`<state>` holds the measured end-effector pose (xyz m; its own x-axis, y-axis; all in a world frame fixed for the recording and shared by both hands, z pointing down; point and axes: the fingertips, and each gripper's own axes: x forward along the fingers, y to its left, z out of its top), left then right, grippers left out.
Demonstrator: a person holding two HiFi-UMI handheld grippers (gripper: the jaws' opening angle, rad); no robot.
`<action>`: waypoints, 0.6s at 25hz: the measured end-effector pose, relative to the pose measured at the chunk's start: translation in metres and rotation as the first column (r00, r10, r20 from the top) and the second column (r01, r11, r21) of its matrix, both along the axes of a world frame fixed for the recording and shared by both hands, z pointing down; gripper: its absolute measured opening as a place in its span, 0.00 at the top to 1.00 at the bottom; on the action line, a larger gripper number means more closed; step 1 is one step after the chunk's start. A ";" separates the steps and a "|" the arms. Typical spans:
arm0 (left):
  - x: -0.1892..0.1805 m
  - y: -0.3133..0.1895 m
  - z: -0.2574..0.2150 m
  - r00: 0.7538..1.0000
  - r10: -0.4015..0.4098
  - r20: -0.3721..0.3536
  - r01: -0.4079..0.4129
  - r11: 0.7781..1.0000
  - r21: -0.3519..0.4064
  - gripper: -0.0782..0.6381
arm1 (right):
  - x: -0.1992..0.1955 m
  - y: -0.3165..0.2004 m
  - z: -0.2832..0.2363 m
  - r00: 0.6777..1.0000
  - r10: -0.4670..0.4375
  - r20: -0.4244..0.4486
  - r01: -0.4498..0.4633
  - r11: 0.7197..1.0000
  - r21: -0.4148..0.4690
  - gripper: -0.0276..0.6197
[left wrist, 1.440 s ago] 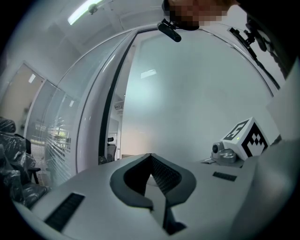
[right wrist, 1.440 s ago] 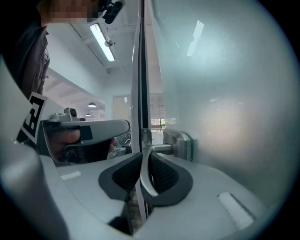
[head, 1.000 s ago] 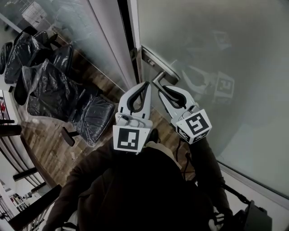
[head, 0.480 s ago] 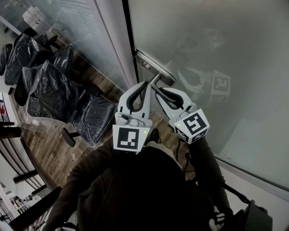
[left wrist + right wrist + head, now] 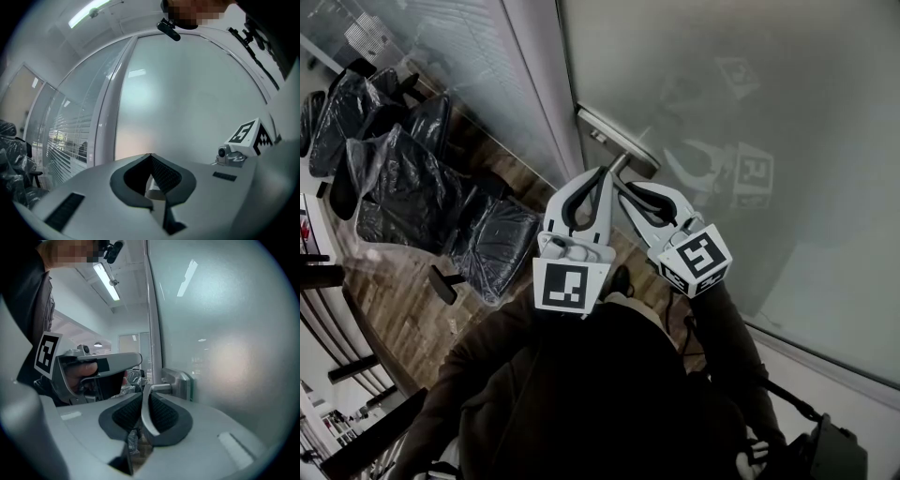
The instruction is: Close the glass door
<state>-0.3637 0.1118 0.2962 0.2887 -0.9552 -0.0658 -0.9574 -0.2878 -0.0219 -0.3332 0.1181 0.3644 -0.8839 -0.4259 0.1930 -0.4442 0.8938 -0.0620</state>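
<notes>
The right gripper [image 5: 628, 190] keeps its jaws clamped on the silver lever handle [image 5: 161, 388] of the frosted glass door [image 5: 750, 112], upper centre of the head view. The dark gap beside the grey door frame [image 5: 539, 84], open a second ago, has closed. The left gripper [image 5: 601, 178] has its jaws together, empty.

Head view steeply downward; both gripper views close to shared glass door [image 5: 722, 94]
</notes>
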 end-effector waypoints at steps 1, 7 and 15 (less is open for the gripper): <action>0.001 0.000 0.001 1.000 0.002 0.000 -0.002 1.000 0.000 0.90 | 0.000 0.000 0.001 1.000 0.000 -0.001 0.000 1.000 0.001 0.87; 0.008 -0.001 0.000 1.000 0.022 -0.001 -0.022 1.000 0.000 0.90 | 0.002 0.004 0.001 1.000 0.007 0.008 -0.008 0.999 0.037 0.86; 0.023 -0.009 -0.002 0.999 0.050 0.002 -0.050 0.999 0.015 0.90 | 0.030 0.011 0.002 0.999 0.049 -0.003 -0.048 0.998 0.043 0.83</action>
